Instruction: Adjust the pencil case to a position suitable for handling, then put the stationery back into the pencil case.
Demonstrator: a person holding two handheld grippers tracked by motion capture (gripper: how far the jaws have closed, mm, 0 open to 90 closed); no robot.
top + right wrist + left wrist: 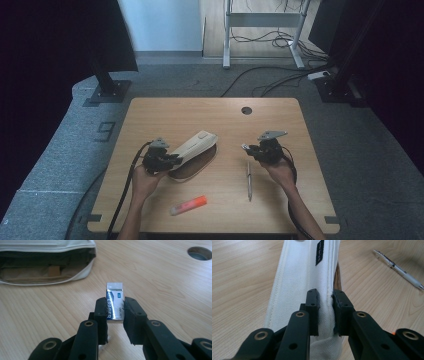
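The high view looks forward and down over the whole worktop [280, 120] from the person's side. Each gripper view sits super close, low along its own jaws; both catch the white pouch [299, 277], which the high view has too.

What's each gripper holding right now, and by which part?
Left gripper pinches the white pencil case by its upper flap edge. Right gripper grips the eraser by its sleeved sides.
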